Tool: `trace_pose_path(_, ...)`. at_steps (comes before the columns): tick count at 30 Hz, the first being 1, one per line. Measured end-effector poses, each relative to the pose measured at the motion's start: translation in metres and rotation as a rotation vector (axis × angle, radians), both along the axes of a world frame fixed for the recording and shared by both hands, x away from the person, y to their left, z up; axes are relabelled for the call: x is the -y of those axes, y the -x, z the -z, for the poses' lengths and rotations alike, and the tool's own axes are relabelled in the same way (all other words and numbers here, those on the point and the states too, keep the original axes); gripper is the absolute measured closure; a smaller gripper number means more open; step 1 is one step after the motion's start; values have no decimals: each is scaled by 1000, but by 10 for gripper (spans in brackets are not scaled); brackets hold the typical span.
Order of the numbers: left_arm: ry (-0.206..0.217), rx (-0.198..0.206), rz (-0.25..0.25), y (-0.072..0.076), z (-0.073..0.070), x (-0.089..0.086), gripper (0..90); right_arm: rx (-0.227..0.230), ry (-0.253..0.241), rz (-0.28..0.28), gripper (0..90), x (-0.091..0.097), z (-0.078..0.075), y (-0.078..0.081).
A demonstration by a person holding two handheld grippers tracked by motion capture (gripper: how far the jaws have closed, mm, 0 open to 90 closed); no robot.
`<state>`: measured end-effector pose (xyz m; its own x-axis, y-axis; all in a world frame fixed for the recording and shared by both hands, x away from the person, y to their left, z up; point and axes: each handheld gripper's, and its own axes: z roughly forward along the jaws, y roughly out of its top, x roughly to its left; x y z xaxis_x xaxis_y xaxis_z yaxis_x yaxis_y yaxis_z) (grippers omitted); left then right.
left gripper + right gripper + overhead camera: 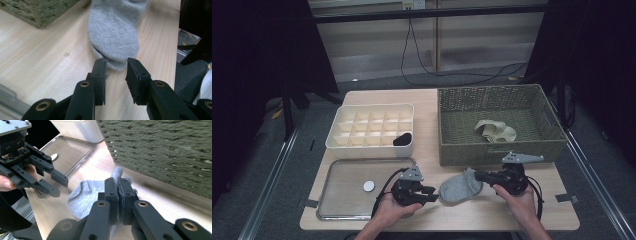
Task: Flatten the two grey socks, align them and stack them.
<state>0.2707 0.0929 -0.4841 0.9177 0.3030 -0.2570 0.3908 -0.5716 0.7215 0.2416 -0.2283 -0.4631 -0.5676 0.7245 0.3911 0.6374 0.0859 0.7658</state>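
Note:
A grey sock (pixel 459 187) lies on the wooden table in front of the wicker basket (pixel 447 130). My right gripper (pixel 478 176) is shut on its right end; in the right gripper view the sock (pixel 85 195) is pinched between the jaws of that gripper (pixel 118 192). My left gripper (pixel 433 194) is open at the sock's left end. In the left gripper view the sock's tip (pixel 113 37) lies just ahead of this gripper (pixel 116 65), between its spread jaws and not clamped. A beige sock (pixel 495 131) lies inside the basket.
A white divided organiser box (pixel 371 126) sits at the back left with a dark item (pixel 402 139) in one front cell. A metal tray (pixel 346 190) with a small white disc (pixel 369 186) lies at the front left. The table's front edge is close to my hands.

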Motion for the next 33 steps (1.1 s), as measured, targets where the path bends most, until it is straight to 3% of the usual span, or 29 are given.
trace_pose_path(12,-10,-14,-10,-4,9,5,696,1,18,-70,871,-28,-1,-3)
trace_pose_path(29,-4,-35,-9,-8,13,8,708,-42,34,-191,870,-77,6,-9)
trace_pose_path(33,1,-43,-8,-7,13,8,708,-55,64,-198,868,-82,12,-11)
